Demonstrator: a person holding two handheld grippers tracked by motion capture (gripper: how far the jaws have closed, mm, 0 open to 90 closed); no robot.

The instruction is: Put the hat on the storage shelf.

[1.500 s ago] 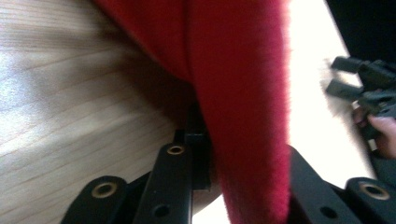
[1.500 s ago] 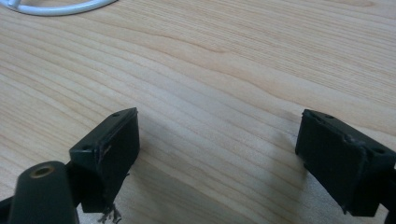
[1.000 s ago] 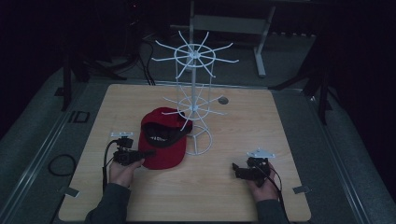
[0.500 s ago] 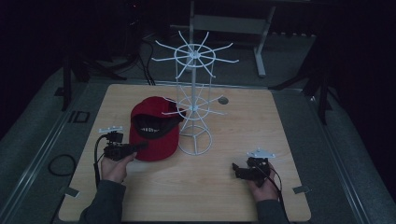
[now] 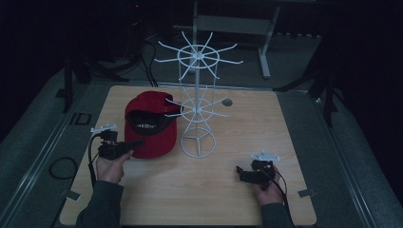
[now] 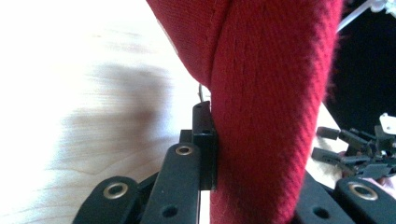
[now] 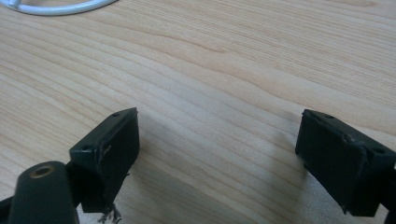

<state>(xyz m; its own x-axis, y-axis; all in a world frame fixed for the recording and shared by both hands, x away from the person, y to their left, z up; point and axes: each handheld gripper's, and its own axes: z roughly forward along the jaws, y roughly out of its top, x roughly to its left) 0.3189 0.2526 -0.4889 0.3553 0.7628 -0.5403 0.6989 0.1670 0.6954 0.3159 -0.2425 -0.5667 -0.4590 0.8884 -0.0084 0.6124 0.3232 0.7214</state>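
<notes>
Two tools: left tool [image 5: 135, 142] clamps the red cap's [image 5: 151, 124] brim, right tool [image 7: 219, 158] gapes over bare table [image 5: 285, 123].

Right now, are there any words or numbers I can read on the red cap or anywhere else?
Red cap: white lettering on its black inner band, too small and blurred to read.
White wire rack: no text.
Wooden table: no text.

Grey sleeves [image 5: 102, 209]; black hand-held gripper [image 5: 124, 147] jaws, brass rivets, trailing cables.
</notes>
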